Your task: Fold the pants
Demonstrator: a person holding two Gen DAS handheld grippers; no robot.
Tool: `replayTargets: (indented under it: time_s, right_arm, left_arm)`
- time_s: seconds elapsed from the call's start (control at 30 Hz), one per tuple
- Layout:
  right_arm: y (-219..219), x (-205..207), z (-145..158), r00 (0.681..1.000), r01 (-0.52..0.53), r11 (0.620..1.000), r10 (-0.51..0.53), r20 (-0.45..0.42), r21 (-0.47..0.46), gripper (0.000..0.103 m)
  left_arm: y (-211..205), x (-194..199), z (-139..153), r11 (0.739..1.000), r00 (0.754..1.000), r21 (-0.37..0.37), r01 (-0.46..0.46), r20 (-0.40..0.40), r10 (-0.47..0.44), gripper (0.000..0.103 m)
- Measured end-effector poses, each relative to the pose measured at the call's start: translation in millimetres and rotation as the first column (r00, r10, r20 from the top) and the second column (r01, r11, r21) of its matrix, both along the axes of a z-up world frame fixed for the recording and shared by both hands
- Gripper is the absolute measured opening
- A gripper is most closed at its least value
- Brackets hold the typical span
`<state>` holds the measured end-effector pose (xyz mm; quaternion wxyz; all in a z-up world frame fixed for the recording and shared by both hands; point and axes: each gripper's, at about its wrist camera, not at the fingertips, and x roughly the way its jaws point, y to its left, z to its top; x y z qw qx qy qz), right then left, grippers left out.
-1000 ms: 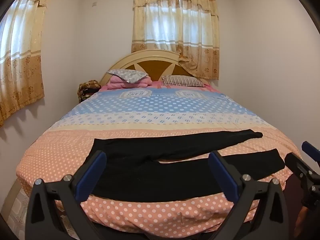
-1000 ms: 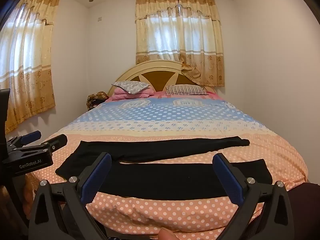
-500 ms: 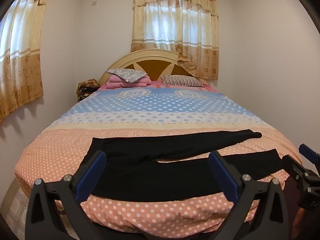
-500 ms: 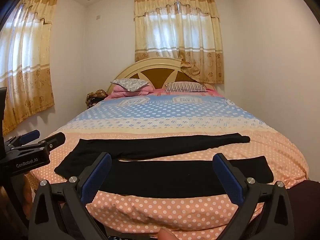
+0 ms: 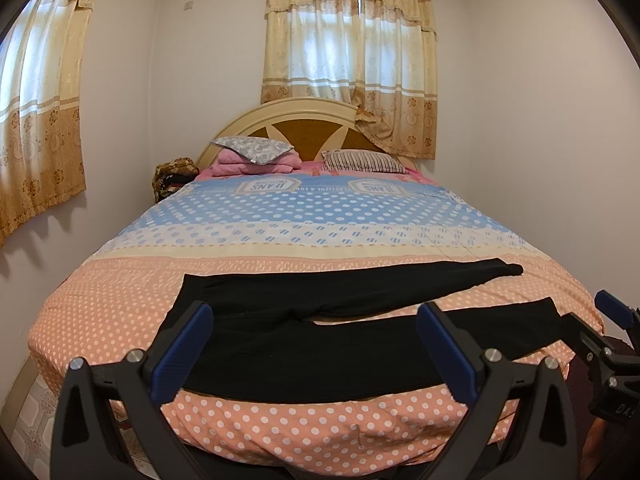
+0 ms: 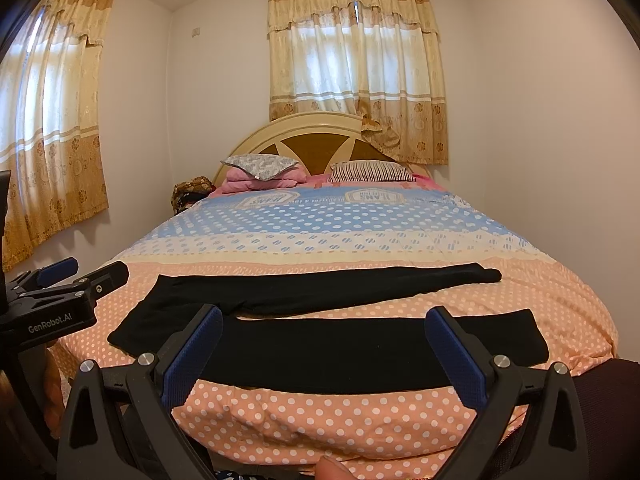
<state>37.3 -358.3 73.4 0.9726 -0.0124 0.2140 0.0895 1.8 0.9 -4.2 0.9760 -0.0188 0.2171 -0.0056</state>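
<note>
Black pants (image 5: 320,344) lie spread flat across the foot of the bed, waist at the left, two legs running to the right with a gap between them; they also show in the right wrist view (image 6: 332,344). My left gripper (image 5: 316,352) is open and empty, held in front of the bed's foot edge, short of the pants. My right gripper (image 6: 324,352) is open and empty too, at the same edge. The right gripper's fingers (image 5: 612,320) show at the right of the left wrist view; the left gripper's fingers (image 6: 80,280) show at the left of the right wrist view.
The bed (image 5: 320,216) has a polka-dot cover, peach at the foot, blue further up. Pillows (image 5: 360,160) and a pink folded blanket (image 5: 256,166) lie at the headboard. Walls stand close on both sides. A bag (image 5: 172,172) sits left of the headboard.
Both grippers have drifted slightly towards the bed and a little upward. The pants have not moved. Both grippers stay open.
</note>
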Motion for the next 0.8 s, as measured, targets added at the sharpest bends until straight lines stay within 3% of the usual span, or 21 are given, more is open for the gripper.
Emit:
replayTargets:
  time_s: [0.8]
  right_arm:
    - [-0.2, 2.3, -7.8, 1.000, -0.001, 1.000, 0.001, -0.008, -0.003, 0.102]
  left_arm:
    - [-2.1, 1.3, -3.4, 1.000, 1.000, -0.002, -0.002, -0.004, 0.002, 0.103]
